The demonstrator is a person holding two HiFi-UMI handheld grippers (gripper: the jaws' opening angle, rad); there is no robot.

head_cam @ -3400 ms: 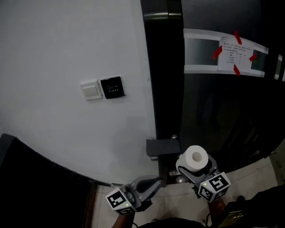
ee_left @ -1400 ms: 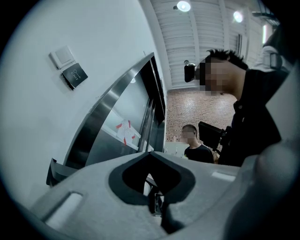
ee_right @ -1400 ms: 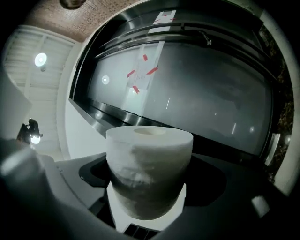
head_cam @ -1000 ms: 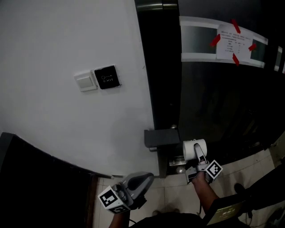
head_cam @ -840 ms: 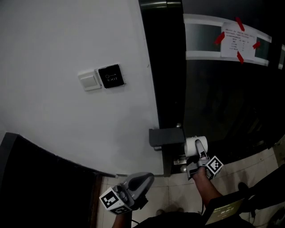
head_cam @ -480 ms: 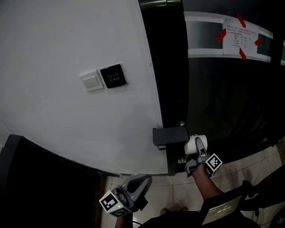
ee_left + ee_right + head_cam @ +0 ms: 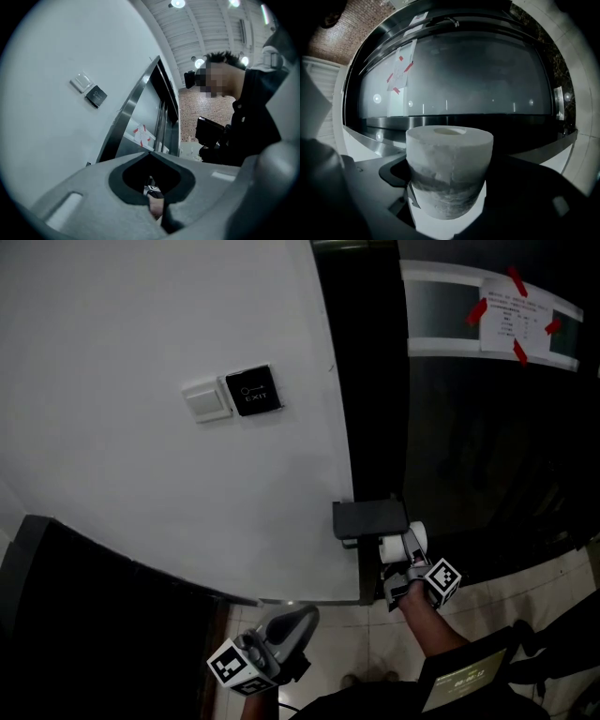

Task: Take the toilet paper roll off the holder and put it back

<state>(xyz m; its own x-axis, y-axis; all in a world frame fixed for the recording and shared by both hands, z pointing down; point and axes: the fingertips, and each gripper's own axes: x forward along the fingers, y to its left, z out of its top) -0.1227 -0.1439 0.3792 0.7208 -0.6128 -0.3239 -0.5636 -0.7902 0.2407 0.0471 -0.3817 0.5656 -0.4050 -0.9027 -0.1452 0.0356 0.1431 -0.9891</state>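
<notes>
**Head view.** My right gripper (image 7: 410, 570) is raised to the dark holder (image 7: 370, 518), which is mounted at the edge of the white wall (image 7: 141, 484) beside the dark door (image 7: 469, 446). The toilet paper roll (image 7: 399, 546) sits in its jaws, just under the holder box. I cannot tell whether the roll touches the holder. My left gripper (image 7: 274, 652) hangs low over the tiled floor (image 7: 347, 643), well apart from the roll. On the wall there is a white switch plate (image 7: 206, 400) with a black exit button (image 7: 253, 390) just beside it. A paper notice (image 7: 514, 311) is taped to the door with red strips.

**Left gripper view.** The jaws are pressed together at the tips, with nothing between them. The wall and door frame lie beyond them.

**Right gripper view.** The jaws are pinching the roll by its sides. The open end of its core points toward the door's glossy dark panel. The holder is not clear here.
</notes>
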